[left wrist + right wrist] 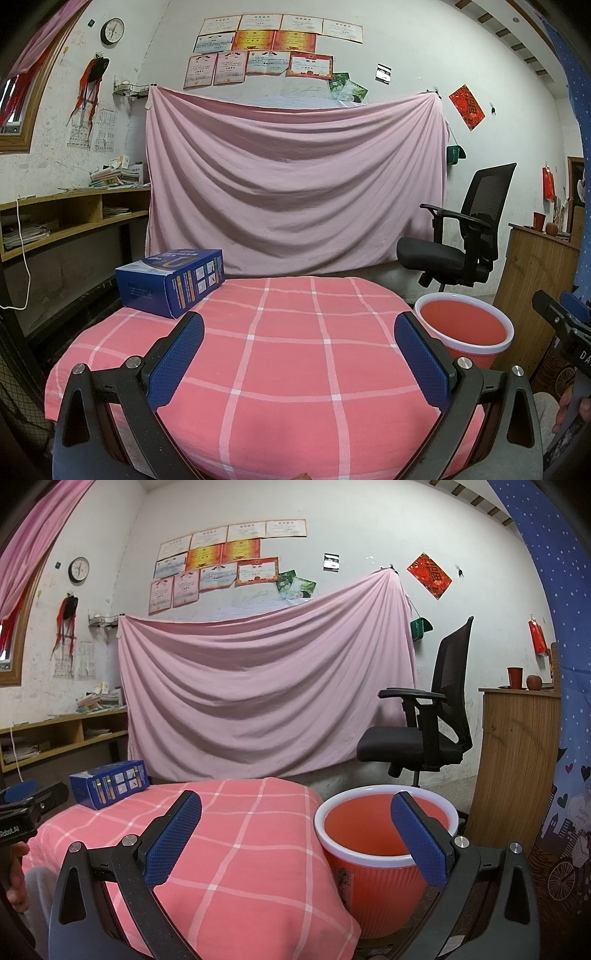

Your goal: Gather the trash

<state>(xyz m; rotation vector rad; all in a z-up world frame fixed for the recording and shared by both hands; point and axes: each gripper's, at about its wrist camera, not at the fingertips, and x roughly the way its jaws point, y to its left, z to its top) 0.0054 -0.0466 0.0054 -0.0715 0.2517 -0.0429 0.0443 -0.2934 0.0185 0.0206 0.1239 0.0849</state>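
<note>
The one thing here that looks like trash is the blue box [170, 282], lying flat on the far left corner of the counter [295, 354], which is covered by a pink checked cloth. Its long axis runs slantwise, from the near left end towards the far right, so one short end and one long side face the cameras. The red bin [464, 328] stands on the floor just beside the counter's right edge, its mouth open and, as far as can be seen, nothing inside

The left claw [299, 354] hangs over the near middle of the counter with its jaws wide apart and nothing between them. The box lies ahead of it and to its left, near, with only bare cloth between. The right claw [295, 834] is also spread wide and empty, and it looks across the counter's right edge with the bin almost straight ahead; from there the box sits well apart, away at the far left

So the left claw is judged the nearer one for the pickup. It would likely need to swing left and forward, turning so the jaws close across the box's narrow width rather than along its length, and the carry then goes rightward across the counter to the bin
</note>
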